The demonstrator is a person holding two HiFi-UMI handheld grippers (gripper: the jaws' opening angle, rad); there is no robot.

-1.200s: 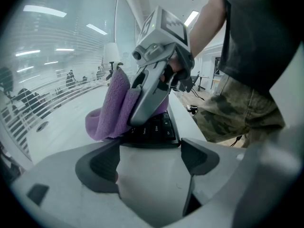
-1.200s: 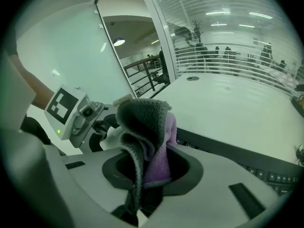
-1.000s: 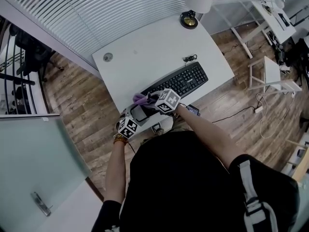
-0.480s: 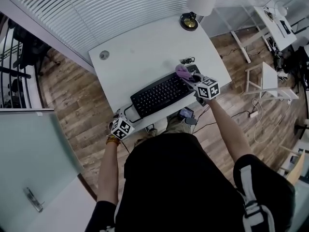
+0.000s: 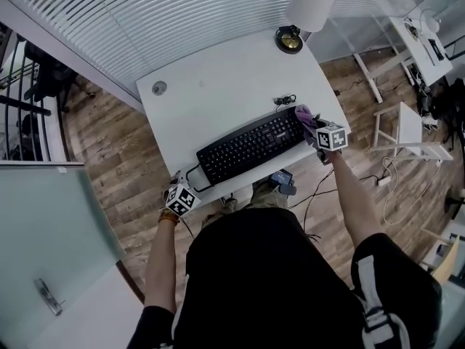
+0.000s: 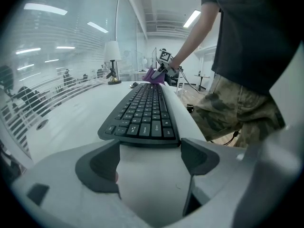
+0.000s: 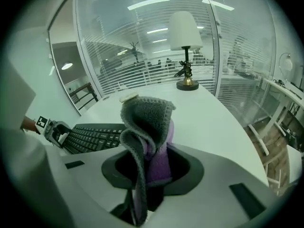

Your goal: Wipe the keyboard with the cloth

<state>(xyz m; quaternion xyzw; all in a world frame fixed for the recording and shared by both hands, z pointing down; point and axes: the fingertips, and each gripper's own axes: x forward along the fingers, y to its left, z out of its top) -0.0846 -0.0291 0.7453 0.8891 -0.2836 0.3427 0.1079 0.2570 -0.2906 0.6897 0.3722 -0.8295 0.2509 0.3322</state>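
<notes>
Right gripper (image 7: 149, 163) clamps the cloth (image 7: 147, 127) at right end of keyboard (image 5: 251, 147). Left gripper (image 6: 149, 151) jaws apart, holding nothing. Risk: unsecured keyboard slides under wiping pressure.

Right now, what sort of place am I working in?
Most likely an office. A black keyboard sits on a white desk with a table lamp near its far edge, a striped glass partition wall runs behind it, and another white desk stands further right.
</notes>
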